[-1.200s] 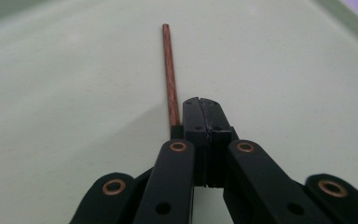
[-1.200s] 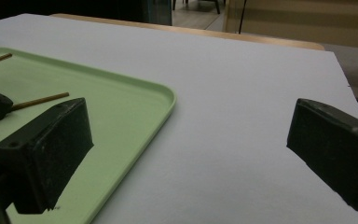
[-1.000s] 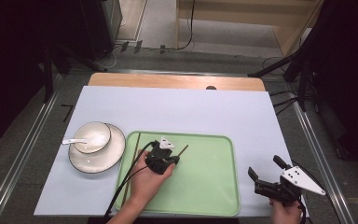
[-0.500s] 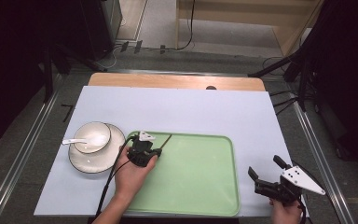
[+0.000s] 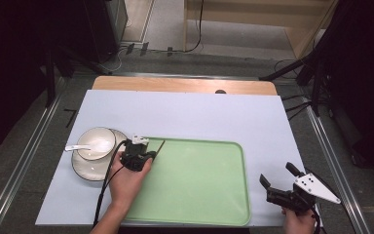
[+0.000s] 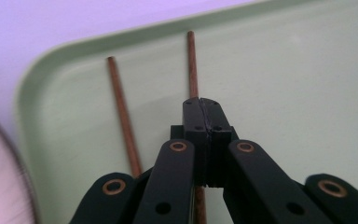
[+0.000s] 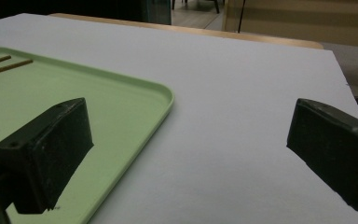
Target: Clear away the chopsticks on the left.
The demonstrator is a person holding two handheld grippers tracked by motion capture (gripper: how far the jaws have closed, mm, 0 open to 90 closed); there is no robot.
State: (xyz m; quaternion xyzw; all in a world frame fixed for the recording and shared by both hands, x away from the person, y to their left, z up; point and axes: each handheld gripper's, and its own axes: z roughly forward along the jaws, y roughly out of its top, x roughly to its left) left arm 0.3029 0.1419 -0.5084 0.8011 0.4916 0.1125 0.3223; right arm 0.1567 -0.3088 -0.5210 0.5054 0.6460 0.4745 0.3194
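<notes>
Green tray point(image 6: 284, 93) — chopsticks point(image 6: 192, 65) (left gripper point(image 6: 200, 105))

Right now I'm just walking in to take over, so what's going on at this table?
A person works with two handheld grippers. The left gripper is shut on a pair of wooden chopsticks over the near-left corner of the green tray, beside a bowl with a spoon. The right gripper waits open over the table, right of the tray.

The high view looks down from above; both gripper views sit low and close, sharing the green tray point(image 5: 195, 195).
</notes>
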